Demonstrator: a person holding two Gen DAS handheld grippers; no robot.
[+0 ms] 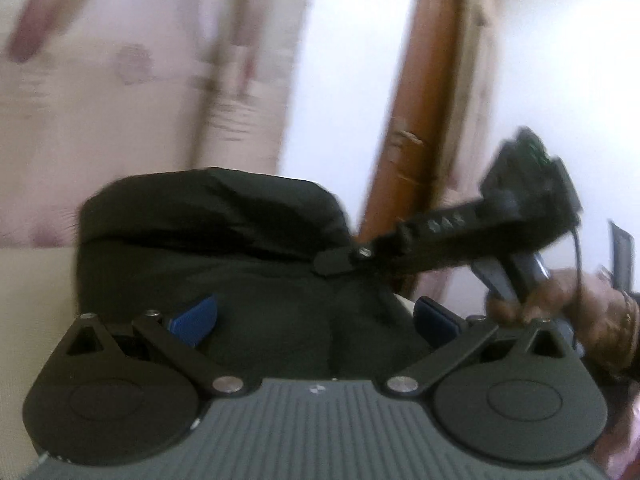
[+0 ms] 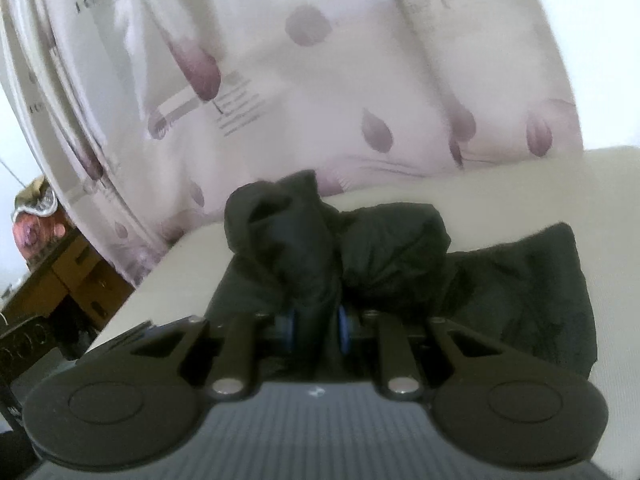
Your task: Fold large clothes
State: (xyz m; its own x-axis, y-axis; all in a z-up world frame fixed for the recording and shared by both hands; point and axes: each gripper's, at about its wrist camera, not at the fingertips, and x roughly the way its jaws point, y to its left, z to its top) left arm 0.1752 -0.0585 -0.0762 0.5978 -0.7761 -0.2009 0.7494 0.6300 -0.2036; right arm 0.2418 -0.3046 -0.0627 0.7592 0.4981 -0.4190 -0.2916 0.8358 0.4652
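A black garment lies bunched on a cream surface. In the left wrist view my left gripper is open, its blue pads spread wide over the cloth. The right gripper's black finger reaches in from the right and touches the garment's edge. In the right wrist view my right gripper is shut on a fold of the black garment, which bunches up above the blue pads. The rest of the cloth trails to the right.
A white curtain with purple petals hangs behind the cream surface. A brown wooden door frame stands at the right in the left wrist view. A wooden cabinet stands at the left in the right wrist view.
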